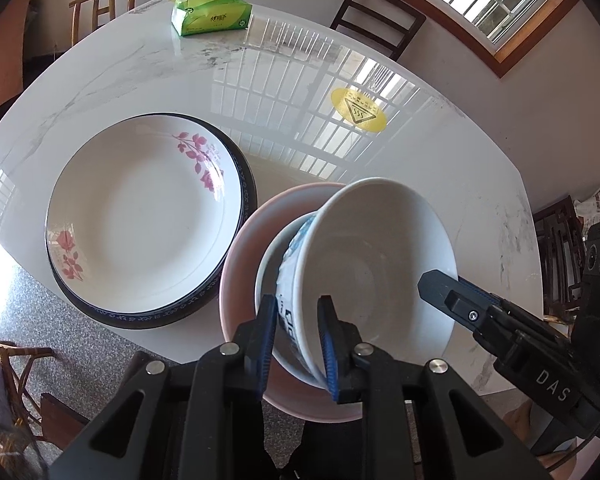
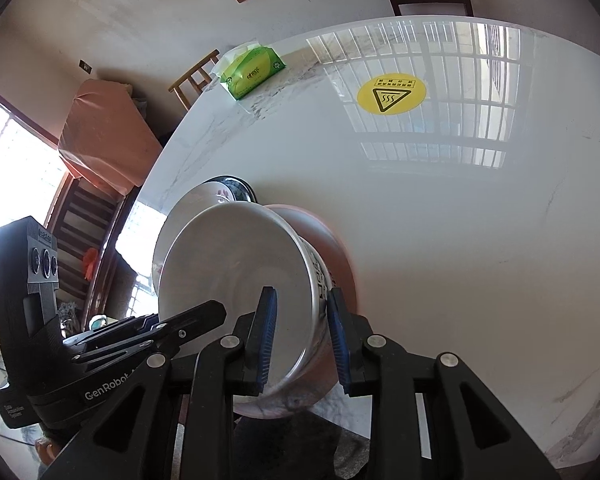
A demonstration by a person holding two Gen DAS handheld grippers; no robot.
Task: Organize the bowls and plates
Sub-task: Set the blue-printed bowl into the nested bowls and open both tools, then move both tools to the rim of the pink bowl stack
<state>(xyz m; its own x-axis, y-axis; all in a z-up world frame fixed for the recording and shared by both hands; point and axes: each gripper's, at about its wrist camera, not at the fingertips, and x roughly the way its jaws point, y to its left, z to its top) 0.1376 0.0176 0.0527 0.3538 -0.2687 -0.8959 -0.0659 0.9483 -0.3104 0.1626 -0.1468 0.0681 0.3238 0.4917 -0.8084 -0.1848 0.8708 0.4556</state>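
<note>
A glossy white marble-look table point(image 1: 440, 152) stands under a barred window, chairs around it, a green tissue pack point(image 1: 210, 14) at the far edge and a yellow warning sticker point(image 1: 358, 109) on the top.

In the left wrist view, the left gripper point(image 1: 298, 344) has its blue pads either side of the near rim of a white bowl point(image 1: 380, 276), which is tilted and sits in a blue-patterned bowl point(image 1: 278, 268) nested in a pink bowl point(image 1: 244, 248). The jaws are narrow around the wall; whether the pads press on it I cannot tell. The right gripper point(image 1: 440, 284) reaches the far rim. Just beside the stack, a floral plate point(image 1: 140, 216) lies in a dark-rimmed plate point(image 1: 236, 280).

In the right wrist view, the right gripper point(image 2: 302, 340) straddles the same rim, jaws narrow, with what looks like a slight gap at the pads. The left gripper point(image 2: 204, 312) comes in from the left.

The bowl is stiff glazed ceramic: slippery, fairly heavy, breakable. The rim wall on opposite sides is the sound hold; it should settle level in the nest.
</note>
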